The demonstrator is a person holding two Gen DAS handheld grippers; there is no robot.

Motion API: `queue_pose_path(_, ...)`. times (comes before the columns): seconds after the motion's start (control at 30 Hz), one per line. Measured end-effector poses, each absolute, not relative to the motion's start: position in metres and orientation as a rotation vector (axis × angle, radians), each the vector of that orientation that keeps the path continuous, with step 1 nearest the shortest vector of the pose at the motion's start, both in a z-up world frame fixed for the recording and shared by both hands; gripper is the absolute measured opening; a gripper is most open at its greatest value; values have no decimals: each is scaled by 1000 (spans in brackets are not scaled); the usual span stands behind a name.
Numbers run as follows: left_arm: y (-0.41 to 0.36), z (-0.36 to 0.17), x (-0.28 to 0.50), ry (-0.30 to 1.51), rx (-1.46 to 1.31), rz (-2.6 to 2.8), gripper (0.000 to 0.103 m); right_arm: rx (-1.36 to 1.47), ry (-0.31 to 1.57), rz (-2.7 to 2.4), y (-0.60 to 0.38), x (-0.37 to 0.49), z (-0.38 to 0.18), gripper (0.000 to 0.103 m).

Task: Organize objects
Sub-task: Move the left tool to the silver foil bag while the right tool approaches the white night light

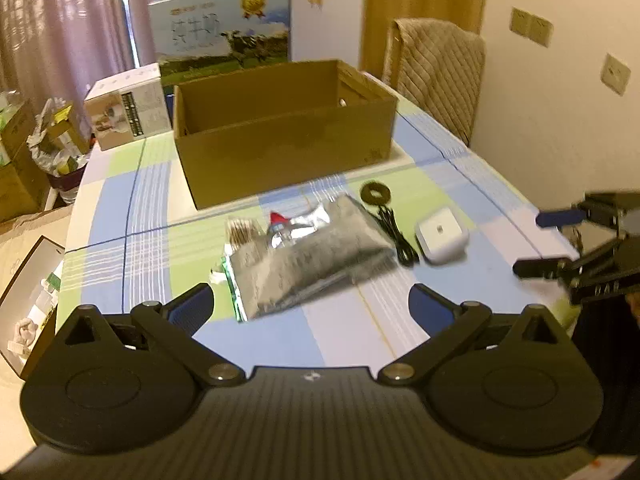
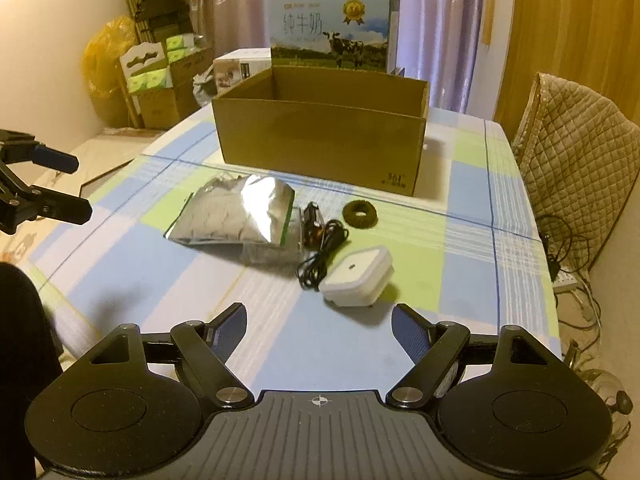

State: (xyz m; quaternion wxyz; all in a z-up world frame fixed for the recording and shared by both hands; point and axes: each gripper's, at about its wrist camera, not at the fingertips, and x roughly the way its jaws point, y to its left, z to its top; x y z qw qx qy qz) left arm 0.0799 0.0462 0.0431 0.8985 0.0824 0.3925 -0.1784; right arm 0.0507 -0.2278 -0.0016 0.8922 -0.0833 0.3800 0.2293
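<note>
Both my left tongs [image 1: 310, 300] and right tongs [image 2: 320, 320] gape released above the worktop [image 2: 472, 200], foil pouch [image 1: 312, 252] ahead of the left, white case [image 2: 356, 276] ahead of the right.

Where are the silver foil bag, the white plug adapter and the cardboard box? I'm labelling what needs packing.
silver foil bag [image 1: 312, 256]: left wrist view, middle of its crinkled face.
white plug adapter [image 2: 358, 276]: right wrist view, top face.
cardboard box [image 2: 320, 140]: right wrist view, front wall.

A lived-in home dining room: checked cloth on the bench [image 2: 472, 184], quilted chair cover [image 2: 576, 152] at right, curtains [image 2: 432, 8] behind, milk carton [image 2: 332, 32], stacked boxes [image 2: 160, 76] upper left.
</note>
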Motion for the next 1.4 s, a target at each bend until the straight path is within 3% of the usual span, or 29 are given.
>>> queue_pose_path(0.5,38,35,86,807,438,-564,102,-443,783,635,-229,78,-1,77)
queue_pose_path(0.97,23,-16,145,844,693,-694,102,-716,830,816,-210,139,-51,77)
queue_pose_path(1.4,15,-42,190,874,718,-795,102,-807,938,926,-197,188,-94,77)
